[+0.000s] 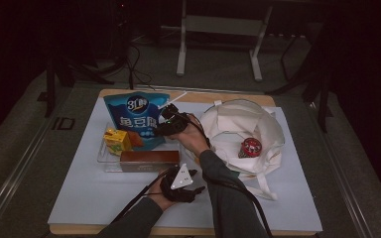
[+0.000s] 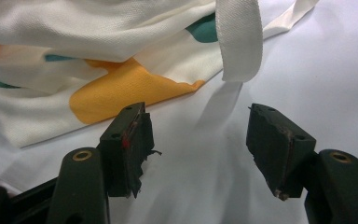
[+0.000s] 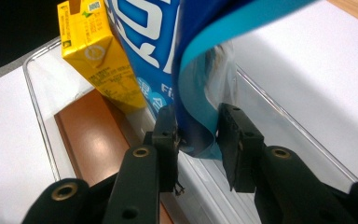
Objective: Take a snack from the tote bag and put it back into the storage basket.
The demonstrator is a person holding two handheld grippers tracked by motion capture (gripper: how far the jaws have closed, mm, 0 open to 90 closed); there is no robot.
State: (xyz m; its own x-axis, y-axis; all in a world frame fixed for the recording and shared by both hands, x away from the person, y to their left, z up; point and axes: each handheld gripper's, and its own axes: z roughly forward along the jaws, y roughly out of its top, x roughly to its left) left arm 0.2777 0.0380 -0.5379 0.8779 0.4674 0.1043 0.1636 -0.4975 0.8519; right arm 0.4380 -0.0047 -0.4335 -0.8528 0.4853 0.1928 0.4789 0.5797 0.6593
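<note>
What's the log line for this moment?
right gripper: closing on blue pouch edge, over tray | left gripper: open, empty, by tote | can: in tote

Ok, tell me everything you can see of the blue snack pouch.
The blue snack pouch is glossy plastic with white Chinese lettering and a lighter blue edge. It stands upright at the back of the clear tray, beside a yellow drink carton. The right gripper has its jaws on either side of the pouch's lower corner.

The left tongs [image 2: 200, 149] gape empty over the white table [image 2: 307, 84] near a cloth bag [image 2: 98, 56].
</note>
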